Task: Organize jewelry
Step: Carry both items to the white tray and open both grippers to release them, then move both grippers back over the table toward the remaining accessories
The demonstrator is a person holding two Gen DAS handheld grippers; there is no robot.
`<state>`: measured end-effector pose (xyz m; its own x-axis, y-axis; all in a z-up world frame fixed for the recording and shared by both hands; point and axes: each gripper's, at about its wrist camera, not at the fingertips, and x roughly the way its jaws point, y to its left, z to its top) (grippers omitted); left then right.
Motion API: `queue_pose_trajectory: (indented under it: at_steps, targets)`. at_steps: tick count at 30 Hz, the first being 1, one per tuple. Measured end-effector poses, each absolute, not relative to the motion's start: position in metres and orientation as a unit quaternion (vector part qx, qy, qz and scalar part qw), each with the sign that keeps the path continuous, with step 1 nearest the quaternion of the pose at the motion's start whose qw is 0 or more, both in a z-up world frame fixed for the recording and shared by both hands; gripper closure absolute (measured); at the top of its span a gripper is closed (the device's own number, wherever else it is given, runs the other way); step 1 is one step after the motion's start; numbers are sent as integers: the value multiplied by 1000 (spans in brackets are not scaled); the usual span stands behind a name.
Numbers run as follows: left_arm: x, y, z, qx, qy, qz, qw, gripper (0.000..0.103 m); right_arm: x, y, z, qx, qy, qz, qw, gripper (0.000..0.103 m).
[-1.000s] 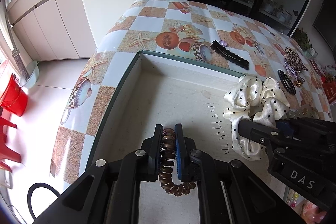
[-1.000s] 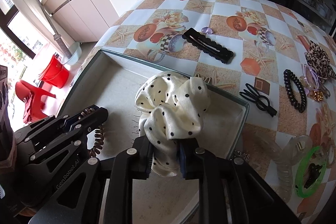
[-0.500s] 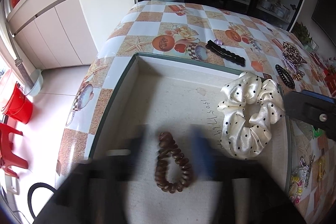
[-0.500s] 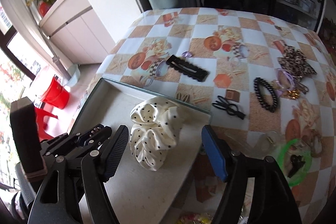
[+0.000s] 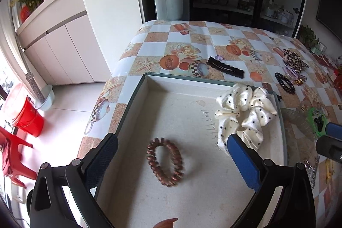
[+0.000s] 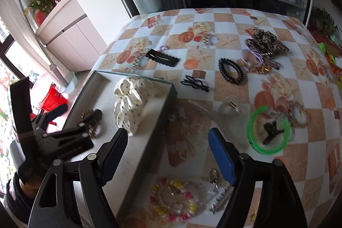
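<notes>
A shallow green-rimmed tray [image 5: 136, 97] [image 6: 171, 90] sits at the table's near left. In it lie a brown spiral hair tie [image 5: 165, 161] [image 6: 90, 121] and a cream polka-dot scrunchie [image 5: 243, 112] [image 6: 131, 99]. My left gripper [image 5: 172, 150] is open and empty above the brown hair tie. My right gripper [image 6: 167, 147] is open and empty, over the tray's right edge and the tablecloth. The left gripper also shows in the right wrist view [image 6: 70, 119].
On the tablecloth lie a black scalloped clip [image 6: 162, 57], a small black clip [image 6: 194, 83], a black spiral tie [image 6: 230, 71], a leopard scrunchie [image 6: 265, 42], a green ring [image 6: 268, 127] and a beaded bracelet [image 6: 173, 199]. A red bucket [image 5: 27, 114] stands on the floor to the left.
Both grippers have opened and pulled back. The left let go of the brown hair tie and the right let go of the scrunchie; both now lie in the tray.
</notes>
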<state>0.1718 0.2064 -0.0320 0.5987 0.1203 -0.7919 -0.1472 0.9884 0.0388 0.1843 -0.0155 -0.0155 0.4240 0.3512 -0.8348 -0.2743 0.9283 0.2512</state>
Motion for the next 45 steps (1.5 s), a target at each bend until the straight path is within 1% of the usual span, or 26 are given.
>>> queue_pose_trajectory:
  at_steps: [5, 9, 20, 27, 36, 45]
  targets:
    - [155, 193, -28, -25, 453, 49, 890, 0, 168, -43, -21, 53, 510, 174, 840, 19]
    - [138, 177, -22, -18, 449, 38, 893, 0, 153, -66, -24, 61, 512, 161, 842, 12]
    - [98, 131, -16, -4, 442, 5, 897, 0, 118, -119, -33, 75, 515, 130, 844, 11]
    - [88, 103, -16, -8, 451, -34, 892, 0, 100, -149, -43, 75, 524, 107, 842, 11]
    - [88, 64, -9, -13, 452, -65, 889, 0, 94, -182, -48, 77, 525, 69, 845, 11]
    - [107, 44, -16, -26, 462, -66, 884, 0, 99, -188, -56, 58, 524, 54, 848, 11]
